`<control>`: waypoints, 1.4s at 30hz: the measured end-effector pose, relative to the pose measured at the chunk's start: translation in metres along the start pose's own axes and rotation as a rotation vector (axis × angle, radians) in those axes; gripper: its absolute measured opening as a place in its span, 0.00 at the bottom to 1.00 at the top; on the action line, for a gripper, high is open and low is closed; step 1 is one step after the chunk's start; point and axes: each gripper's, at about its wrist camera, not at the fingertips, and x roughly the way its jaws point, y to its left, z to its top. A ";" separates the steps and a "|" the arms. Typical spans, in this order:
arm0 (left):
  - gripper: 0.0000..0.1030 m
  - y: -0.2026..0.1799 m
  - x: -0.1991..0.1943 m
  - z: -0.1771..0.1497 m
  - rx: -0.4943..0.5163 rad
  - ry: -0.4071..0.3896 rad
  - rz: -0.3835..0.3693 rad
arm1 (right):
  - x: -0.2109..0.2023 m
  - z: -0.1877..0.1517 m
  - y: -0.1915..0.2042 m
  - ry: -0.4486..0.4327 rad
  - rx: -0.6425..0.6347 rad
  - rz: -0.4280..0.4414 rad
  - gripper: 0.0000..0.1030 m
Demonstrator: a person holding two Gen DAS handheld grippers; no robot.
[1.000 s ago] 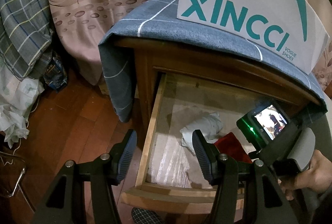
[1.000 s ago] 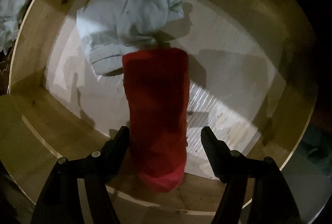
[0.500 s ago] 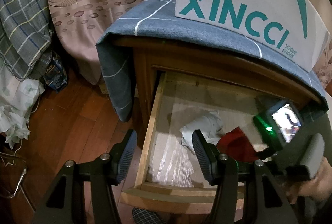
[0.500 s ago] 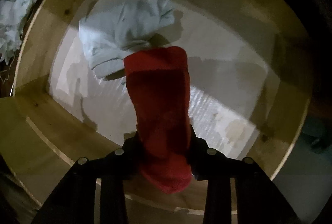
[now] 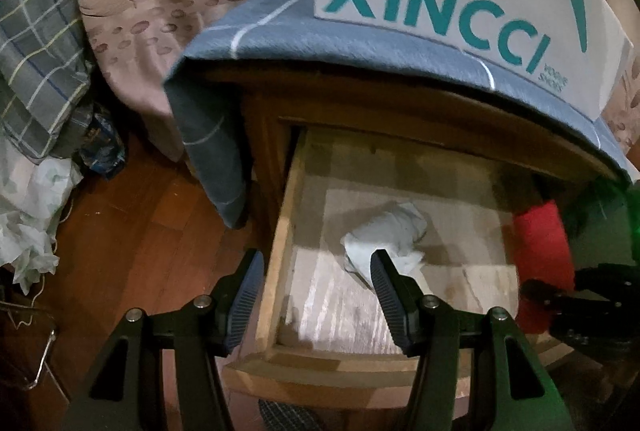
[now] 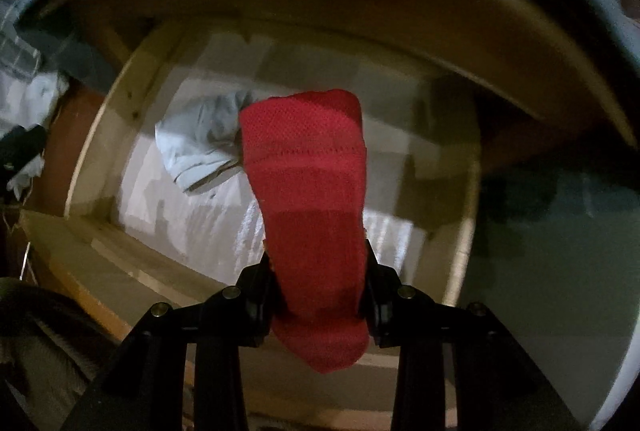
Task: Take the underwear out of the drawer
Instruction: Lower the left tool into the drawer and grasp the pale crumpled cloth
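Drawer [image 5: 280,231] stood open, its back half shadowed under the nightstand top. Red underwear [image 6: 316,215] hung clear above the drawer floor, pinched in the right claw [image 6: 320,295]; pads were hidden behind cloth. Pale bundle [image 5: 384,235] lay inside, partly blocked by a left finger. Left claw [image 5: 316,295] gaped half open, empty, over the drawer's left wall.

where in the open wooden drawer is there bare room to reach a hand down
Bare liner lies along the open wooden drawer's left wall and front, beside the crumpled pale grey garment. The back strip under the cabinet top is also bare. The right side is crowded: the right gripper holds the red knit garment there.
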 end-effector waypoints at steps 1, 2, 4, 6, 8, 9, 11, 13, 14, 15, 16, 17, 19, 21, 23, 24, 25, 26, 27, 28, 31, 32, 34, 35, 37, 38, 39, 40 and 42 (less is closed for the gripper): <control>0.55 -0.001 0.002 0.000 0.008 0.008 -0.002 | -0.005 -0.006 -0.005 -0.021 0.010 0.002 0.32; 0.55 -0.003 0.003 0.000 0.016 0.017 -0.007 | -0.007 -0.009 -0.009 -0.033 0.023 0.004 0.32; 0.55 -0.007 0.006 0.000 0.036 0.028 -0.021 | -0.007 -0.006 -0.007 -0.041 0.056 0.028 0.32; 0.55 -0.014 0.010 0.001 0.064 0.045 -0.033 | -0.006 -0.007 -0.009 -0.050 0.083 0.032 0.32; 0.55 -0.023 0.016 0.002 0.105 0.062 -0.024 | -0.001 -0.007 -0.009 -0.046 0.087 0.044 0.33; 0.55 -0.027 0.018 0.002 0.124 0.065 -0.022 | 0.001 -0.006 -0.007 -0.046 0.084 0.039 0.32; 0.55 -0.037 0.023 0.002 0.174 0.067 -0.017 | 0.003 -0.006 -0.001 -0.060 0.073 0.034 0.32; 0.56 -0.046 0.030 0.001 0.213 0.086 -0.025 | -0.001 -0.007 0.002 -0.083 0.066 0.019 0.32; 0.56 -0.050 0.035 0.001 0.230 0.101 -0.031 | -0.002 -0.009 0.002 -0.086 0.062 0.014 0.33; 0.56 -0.053 0.039 0.001 0.245 0.113 -0.031 | -0.003 -0.009 0.002 -0.087 0.056 0.014 0.33; 0.56 -0.056 0.043 0.001 0.262 0.126 -0.032 | -0.002 -0.009 0.002 -0.084 0.054 0.012 0.32; 0.56 -0.059 0.048 0.001 0.279 0.135 -0.034 | -0.001 -0.009 0.002 -0.078 0.053 0.009 0.32; 0.56 -0.063 0.054 0.003 0.311 0.146 -0.031 | 0.001 -0.008 0.001 -0.067 0.060 0.014 0.32; 0.56 -0.066 0.061 0.005 0.347 0.159 -0.041 | 0.003 -0.008 -0.001 -0.061 0.069 0.023 0.32; 0.56 -0.068 0.069 0.008 0.381 0.182 -0.048 | 0.005 -0.008 -0.005 -0.050 0.089 0.039 0.32; 0.56 -0.069 0.074 0.009 0.403 0.196 -0.047 | 0.005 -0.008 -0.007 -0.047 0.096 0.045 0.32; 0.56 -0.070 0.078 0.009 0.421 0.208 -0.046 | 0.007 -0.008 -0.009 -0.040 0.112 0.061 0.32; 0.56 -0.071 0.084 0.009 0.439 0.223 -0.045 | 0.008 -0.008 -0.010 -0.038 0.122 0.066 0.32; 0.56 -0.070 0.088 0.010 0.450 0.239 -0.049 | 0.009 -0.008 -0.013 -0.034 0.138 0.076 0.32; 0.56 -0.070 0.092 0.010 0.455 0.250 -0.054 | 0.010 -0.009 -0.013 -0.030 0.145 0.085 0.33; 0.56 -0.073 0.101 0.009 0.482 0.297 -0.092 | 0.012 -0.010 -0.015 -0.024 0.160 0.096 0.33; 0.56 -0.074 0.102 0.009 0.496 0.308 -0.104 | 0.013 -0.010 -0.015 -0.024 0.162 0.100 0.33; 0.56 -0.080 0.105 0.007 0.543 0.330 -0.117 | 0.013 -0.010 -0.014 -0.023 0.166 0.102 0.33; 0.56 -0.083 0.107 0.005 0.574 0.342 -0.124 | 0.014 -0.011 -0.014 -0.021 0.167 0.103 0.33; 0.56 -0.089 0.110 0.003 0.620 0.350 -0.120 | 0.012 -0.012 -0.014 -0.021 0.167 0.103 0.32; 0.56 -0.092 0.113 0.002 0.644 0.357 -0.122 | 0.012 -0.012 -0.014 -0.019 0.168 0.107 0.32; 0.56 -0.094 0.116 0.001 0.662 0.370 -0.124 | 0.013 -0.012 -0.014 -0.018 0.170 0.108 0.32; 0.56 -0.095 0.118 0.000 0.676 0.385 -0.125 | 0.012 -0.012 -0.015 -0.017 0.173 0.111 0.33; 0.56 -0.099 0.125 -0.001 0.712 0.397 -0.117 | 0.013 -0.012 -0.015 -0.014 0.173 0.117 0.33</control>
